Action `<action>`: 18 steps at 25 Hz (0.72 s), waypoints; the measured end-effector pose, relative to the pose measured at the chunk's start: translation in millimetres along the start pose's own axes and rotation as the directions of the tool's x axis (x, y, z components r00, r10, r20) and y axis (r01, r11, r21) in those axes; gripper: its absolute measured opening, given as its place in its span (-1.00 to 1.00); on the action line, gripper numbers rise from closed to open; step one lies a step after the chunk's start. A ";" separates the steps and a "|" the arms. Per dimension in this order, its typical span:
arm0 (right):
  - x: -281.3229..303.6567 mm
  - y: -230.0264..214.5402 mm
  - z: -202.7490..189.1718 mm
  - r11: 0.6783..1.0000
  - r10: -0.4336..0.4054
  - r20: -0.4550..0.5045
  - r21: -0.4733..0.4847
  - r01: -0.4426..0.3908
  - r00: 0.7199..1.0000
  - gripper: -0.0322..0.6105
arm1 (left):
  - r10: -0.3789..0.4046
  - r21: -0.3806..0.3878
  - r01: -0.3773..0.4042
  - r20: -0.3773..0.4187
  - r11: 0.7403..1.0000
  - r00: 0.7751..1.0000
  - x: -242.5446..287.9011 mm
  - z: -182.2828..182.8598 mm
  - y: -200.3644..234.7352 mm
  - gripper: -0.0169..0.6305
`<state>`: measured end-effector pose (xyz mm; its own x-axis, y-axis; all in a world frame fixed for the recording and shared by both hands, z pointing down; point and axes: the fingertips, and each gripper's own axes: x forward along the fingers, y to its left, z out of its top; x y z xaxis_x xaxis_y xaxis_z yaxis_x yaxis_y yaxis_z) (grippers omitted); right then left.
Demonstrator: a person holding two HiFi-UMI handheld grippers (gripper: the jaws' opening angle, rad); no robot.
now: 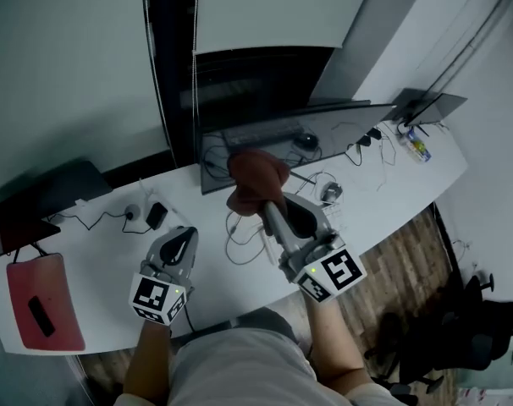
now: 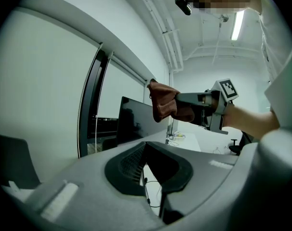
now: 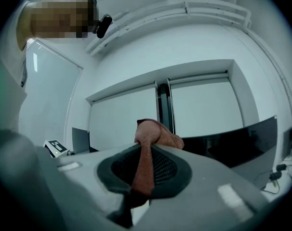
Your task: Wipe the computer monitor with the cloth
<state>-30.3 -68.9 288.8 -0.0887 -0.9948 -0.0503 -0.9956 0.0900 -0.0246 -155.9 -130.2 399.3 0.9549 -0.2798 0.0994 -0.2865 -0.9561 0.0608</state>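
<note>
Monitor (image 1: 333, 129) approach hemmed by cables (image 1: 239, 245)
Bare desk (image 1: 104, 256) is left open leftward, bounded by 1 red pad (image 1: 57, 286).

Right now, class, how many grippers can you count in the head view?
2. The left gripper hangs over the desk; the right gripper holds the cloth before the monitor. None seems hidden.

The left tool (image 2: 148, 170) fills the foreground, its jaws drawn together to a thin slit with nothing between them, and a dark cable (image 2: 147, 189) shows through the slit. Beyond it, the right tool (image 2: 183, 108) is clamped on a bunched brown cloth (image 2: 162, 105). The cloth is held up near the top edge of the dark monitor (image 2: 136, 118) that stands on the white tabletop (image 2: 185, 141).
</note>
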 end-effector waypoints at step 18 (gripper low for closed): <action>116.1 -17.1 36.8 0.943 0.265 -0.103 -0.182 -0.280 0.959 -0.75 | 0.319 -0.051 -0.317 0.028 0.947 0.947 8.0 11.2 16.5 -0.92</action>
<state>-22.4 -184.2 246.6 -0.3514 -0.9350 0.0476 -0.9191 0.3543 0.1724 -152.1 -149.2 389.9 0.8156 -0.5722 0.0861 -0.5781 -0.8124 0.0767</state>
